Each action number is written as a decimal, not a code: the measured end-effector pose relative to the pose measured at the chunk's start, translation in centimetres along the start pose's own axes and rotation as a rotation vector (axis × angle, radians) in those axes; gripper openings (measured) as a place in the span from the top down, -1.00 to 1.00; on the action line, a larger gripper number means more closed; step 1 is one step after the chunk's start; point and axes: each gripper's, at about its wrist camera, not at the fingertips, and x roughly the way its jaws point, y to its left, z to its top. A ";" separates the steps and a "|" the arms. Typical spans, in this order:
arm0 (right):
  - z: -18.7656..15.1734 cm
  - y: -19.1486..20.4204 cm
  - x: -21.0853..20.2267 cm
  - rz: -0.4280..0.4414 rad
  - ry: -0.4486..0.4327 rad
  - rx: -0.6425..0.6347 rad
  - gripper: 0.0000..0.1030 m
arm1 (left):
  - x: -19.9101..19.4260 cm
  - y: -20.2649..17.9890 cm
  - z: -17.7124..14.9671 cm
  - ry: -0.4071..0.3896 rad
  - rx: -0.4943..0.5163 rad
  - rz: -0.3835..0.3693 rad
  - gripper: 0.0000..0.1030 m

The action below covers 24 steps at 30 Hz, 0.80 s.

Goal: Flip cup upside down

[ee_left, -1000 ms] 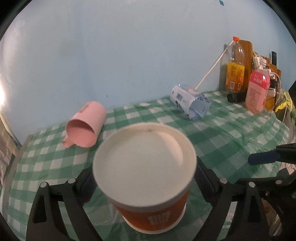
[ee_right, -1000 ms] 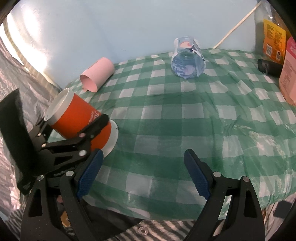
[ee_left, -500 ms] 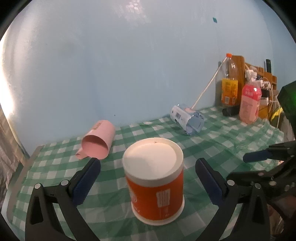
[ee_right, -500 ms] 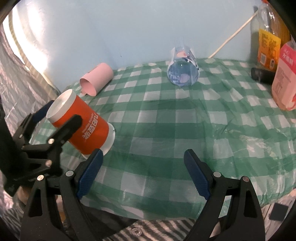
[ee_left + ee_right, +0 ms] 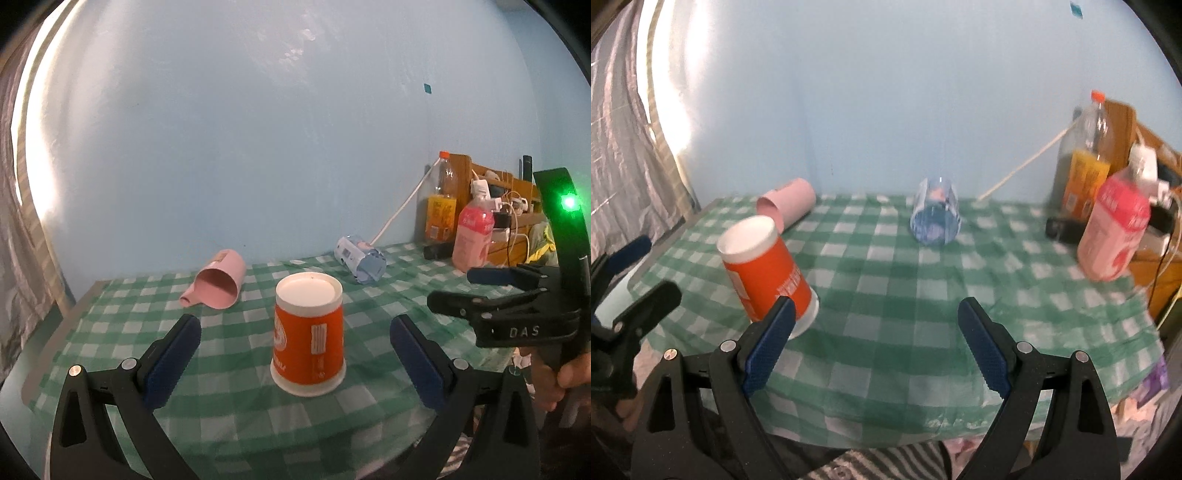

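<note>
An orange paper cup stands upside down on the green checked tablecloth, white base up, rim on the cloth. It also shows at the left of the right wrist view. My left gripper is open and empty, pulled back from the cup, fingers either side of it. My right gripper is open and empty over the near middle of the table, to the right of the cup.
A pink mug lies on its side at the back left. A clear blue cup lies on its side at the back middle. Two bottles and a wooden rack stand at the right.
My left gripper has let go of the orange cup, opened and drawn back. The cup now stands upside down on its own. My right gripper has pulled back and risen a little.
</note>
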 end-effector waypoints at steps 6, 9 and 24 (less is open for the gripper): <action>0.1 1.0 -1.3 -0.018 -0.046 -0.038 -0.73 | -1.4 0.6 -0.3 -0.031 -0.010 0.050 -1.00; -0.1 1.3 -1.5 -0.021 -0.051 -0.045 -0.73 | -1.6 1.3 -0.3 -0.022 -0.043 0.048 -1.00; -0.5 1.7 -1.5 -0.031 -0.053 -0.053 -0.73 | -1.6 1.2 -0.5 -0.009 -0.041 0.098 -1.00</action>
